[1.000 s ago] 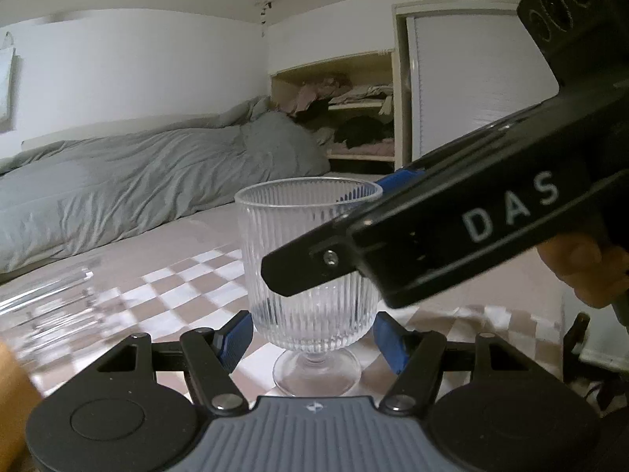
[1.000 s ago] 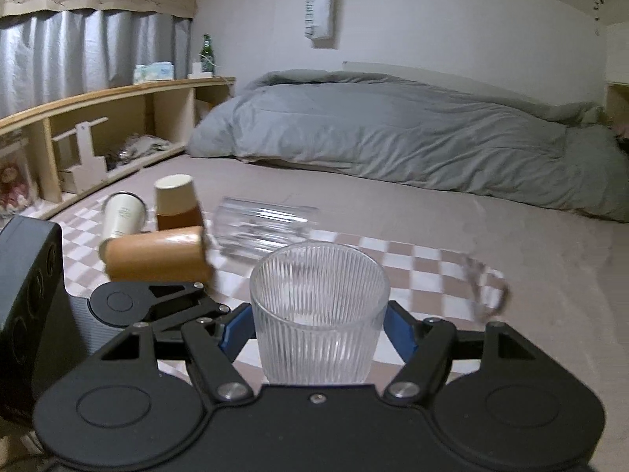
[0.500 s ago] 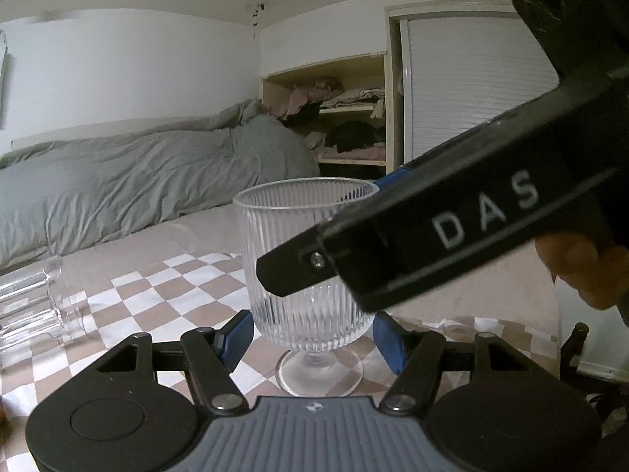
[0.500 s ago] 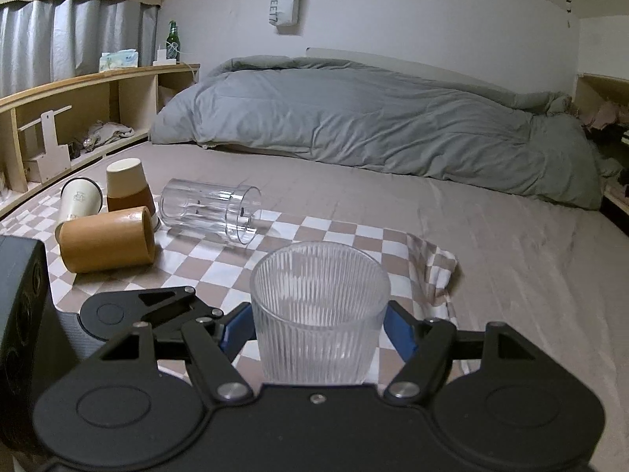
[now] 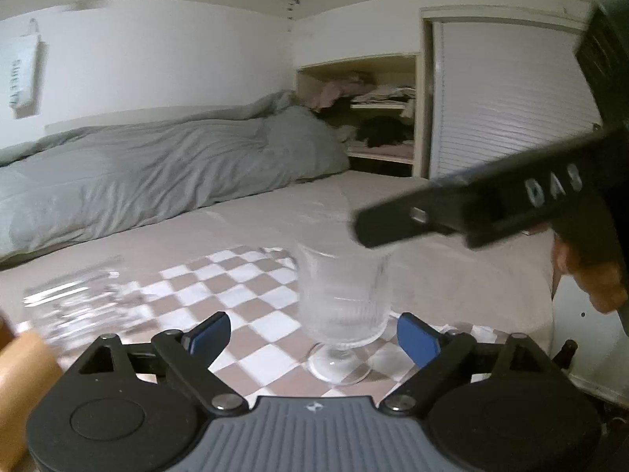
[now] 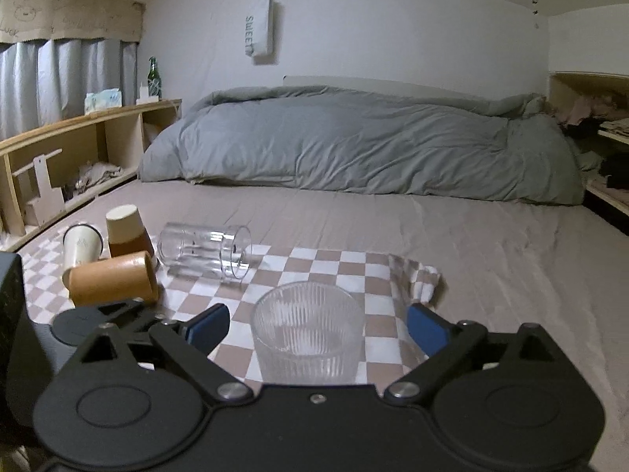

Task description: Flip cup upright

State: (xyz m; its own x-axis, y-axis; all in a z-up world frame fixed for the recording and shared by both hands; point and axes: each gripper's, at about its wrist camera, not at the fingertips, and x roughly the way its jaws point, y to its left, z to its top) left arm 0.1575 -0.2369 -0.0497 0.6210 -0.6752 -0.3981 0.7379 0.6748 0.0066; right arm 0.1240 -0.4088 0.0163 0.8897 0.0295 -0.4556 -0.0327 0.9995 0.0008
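Ribbed footed cup (image 5: 342, 306) is standing upright on checkered cloth (image 5: 251, 299), lower centre of frame. You are holding left gripper (image 5: 310, 332) with fingers spread wide, gripping nothing; cup sits between blue pads (image 5: 208, 330), touching neither. Right gripper (image 6: 314, 328) is also gaping wide and empty, cup (image 6: 308, 330) just ahead between its fingers. Clear tumbler (image 6: 204, 253) is lying on side at left of centre, long axis running left-right, mouth toward right; left gripper seems nearer to it.

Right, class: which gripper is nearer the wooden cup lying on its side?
Left. The left gripper sits right beside the wooden cup, which lies just off its left side. The right gripper is farther off, the cup ahead and well to its left.
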